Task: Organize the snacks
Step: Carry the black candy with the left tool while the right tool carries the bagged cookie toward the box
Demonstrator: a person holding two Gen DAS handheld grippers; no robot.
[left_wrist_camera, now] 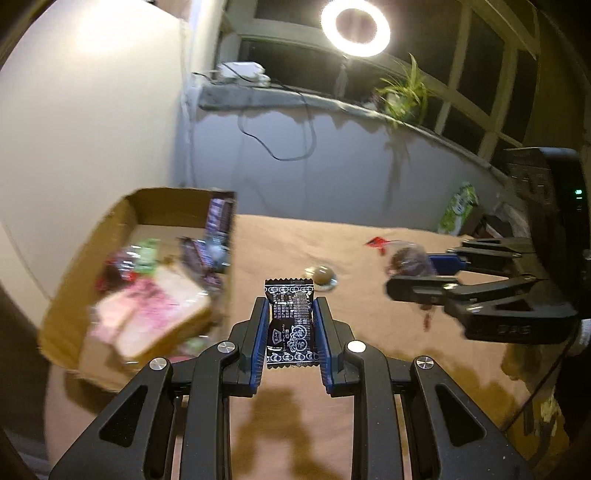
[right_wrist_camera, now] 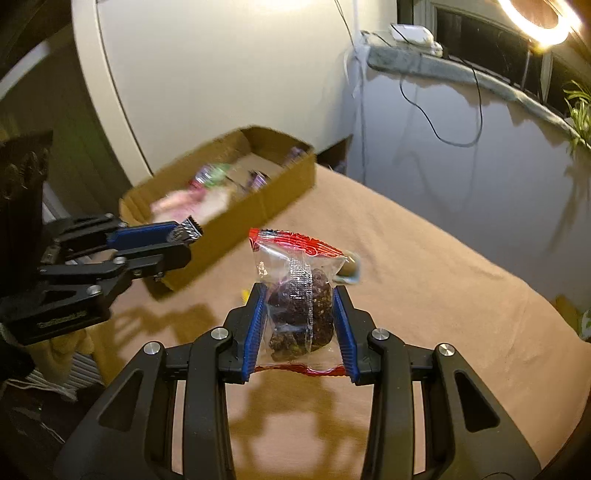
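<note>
Black gripper fingers with blue pads are filling the bottom of both wrist views. Between the pads of the left gripper (left_wrist_camera: 291, 325) a small black candy packet (left_wrist_camera: 291, 328) with white print is standing upright, and the jaws are pressing on its two sides, nearly closed. Over the tan cloth (left_wrist_camera: 369, 350) of the table it is hanging, just to the right of the cardboard box (left_wrist_camera: 122, 218). Inside this box several snacks are lying, blurred: a pink and white packet (left_wrist_camera: 147, 314), purple wrappers (left_wrist_camera: 218, 214) and something green. On the right gripper (right_wrist_camera: 300, 325) the jaws are standing a little wider and are clamping a clear bag with red edges (right_wrist_camera: 295, 273); a dark brown cake is sitting inside it. Beyond both grippers one round brown sweet in clear wrap (left_wrist_camera: 323, 275) is resting on the cloth. Above the window sill a ring light (left_wrist_camera: 355, 27) is glowing, and a green plant (left_wrist_camera: 406, 92) is standing at its right
</note>
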